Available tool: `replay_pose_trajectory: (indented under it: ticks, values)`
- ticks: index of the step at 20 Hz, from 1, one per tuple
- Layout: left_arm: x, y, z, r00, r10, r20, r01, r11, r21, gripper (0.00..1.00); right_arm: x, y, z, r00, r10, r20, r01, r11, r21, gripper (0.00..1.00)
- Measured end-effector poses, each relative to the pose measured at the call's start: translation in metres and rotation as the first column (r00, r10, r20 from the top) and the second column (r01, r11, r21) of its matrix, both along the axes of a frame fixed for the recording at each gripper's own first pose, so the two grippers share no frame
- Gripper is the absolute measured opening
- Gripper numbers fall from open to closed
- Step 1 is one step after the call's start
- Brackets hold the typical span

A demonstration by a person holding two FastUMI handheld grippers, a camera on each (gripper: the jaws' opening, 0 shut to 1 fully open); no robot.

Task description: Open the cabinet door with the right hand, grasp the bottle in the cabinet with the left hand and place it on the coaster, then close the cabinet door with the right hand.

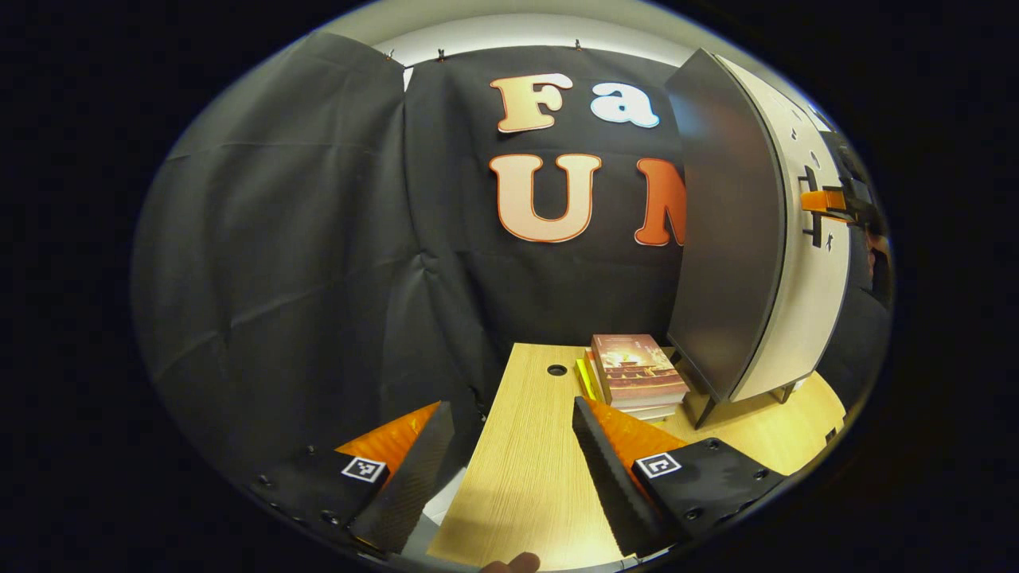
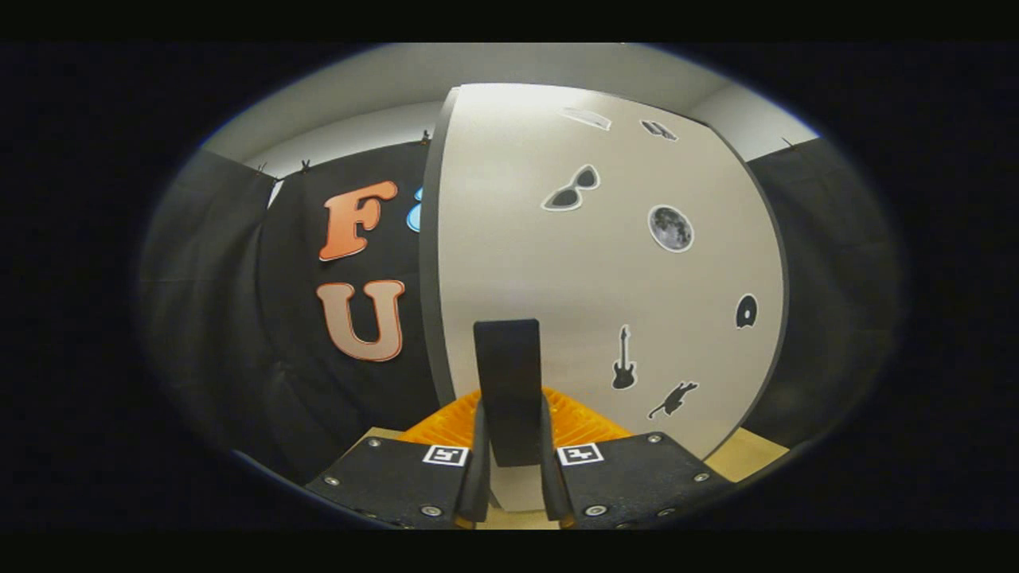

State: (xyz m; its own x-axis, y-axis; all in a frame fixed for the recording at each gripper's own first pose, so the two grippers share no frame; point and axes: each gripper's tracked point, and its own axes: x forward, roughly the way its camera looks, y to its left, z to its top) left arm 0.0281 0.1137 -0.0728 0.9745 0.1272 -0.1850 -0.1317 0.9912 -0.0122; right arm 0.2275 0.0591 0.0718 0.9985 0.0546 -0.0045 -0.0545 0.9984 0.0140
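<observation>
In the right gripper view, the right gripper (image 2: 509, 430) pinches the dark upright handle (image 2: 507, 382) of the cabinet door (image 2: 605, 270), both fingers (image 2: 480, 469) pressed against the handle's sides. The pale door front, dotted with stickers of sunglasses, a moon, a guitar and a cat, stands straight ahead of the tongs.

In the left gripper view, the left gripper (image 1: 513, 454) hangs with its fingers spread wide and nothing between them, low over the near end of a wooden table (image 1: 525, 477). The cabinet (image 1: 732, 239) stands ahead and to the right of these tongs, well apart from them, its dark side panel turned toward the camera. A stack of books (image 1: 637, 374) lies on the table just beside the cabinet's foot, between the cabinet and the left gripper. The right gripper shows again at the far right edge, up against the door handle.
</observation>
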Motion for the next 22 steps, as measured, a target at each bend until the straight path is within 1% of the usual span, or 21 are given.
replay_pose_trajectory:
  ticks: [3,7,8,9,12,14,17,20,21,22]
  values:
    - [-0.020,-0.013,0.004,1.000,0.001,0.004,-0.002,1.000,0.012,0.98,-0.035,-0.009,0.001,1.000,0.009,0.009,-0.009,1.000,0.019,0.23]
    - [-0.039,-0.042,0.009,1.000,-0.010,0.009,0.010,0.999,0.040,0.98,-0.105,-0.052,-0.006,1.000,0.015,0.013,-0.015,0.999,0.029,0.23]
    - [-0.044,-0.050,0.009,1.000,-0.013,0.007,0.012,0.999,0.044,0.98,-0.117,-0.061,-0.006,1.000,0.021,0.010,-0.021,0.999,0.025,0.23]
    - [-0.048,-0.062,0.008,1.000,-0.019,0.004,0.019,0.999,0.046,0.98,-0.130,-0.070,-0.006,0.999,0.030,0.010,-0.030,0.999,0.028,0.20]
    - [-0.060,-0.102,0.006,0.999,-0.048,-0.011,0.048,0.998,0.043,0.98,-0.156,-0.095,-0.005,0.999,0.055,0.004,-0.055,0.998,0.044,0.19]
    - [-0.071,-0.130,0.010,0.998,-0.069,-0.002,0.069,0.996,0.055,0.98,-0.174,-0.117,-0.006,0.999,0.050,0.010,-0.050,0.998,0.033,0.20]
    - [-0.082,-0.167,0.013,0.996,-0.093,0.008,0.093,0.993,0.077,0.98,-0.200,-0.151,-0.004,0.999,0.036,0.017,-0.037,0.998,0.052,0.19]
    - [-0.089,-0.203,0.010,0.993,-0.116,0.001,0.116,0.991,0.061,0.98,-0.213,-0.190,-0.002,1.000,-0.018,0.022,0.017,0.999,0.037,0.19]
    - [-0.091,-0.214,0.009,0.993,-0.121,-0.002,0.121,0.991,0.063,0.99,-0.218,-0.204,-0.001,0.999,-0.040,0.025,0.039,0.999,0.033,0.16]
    - [-0.092,-0.225,0.009,0.992,-0.128,-0.002,0.128,0.990,0.066,0.98,-0.222,-0.220,0.000,0.998,-0.057,0.022,0.056,0.998,0.029,0.16]
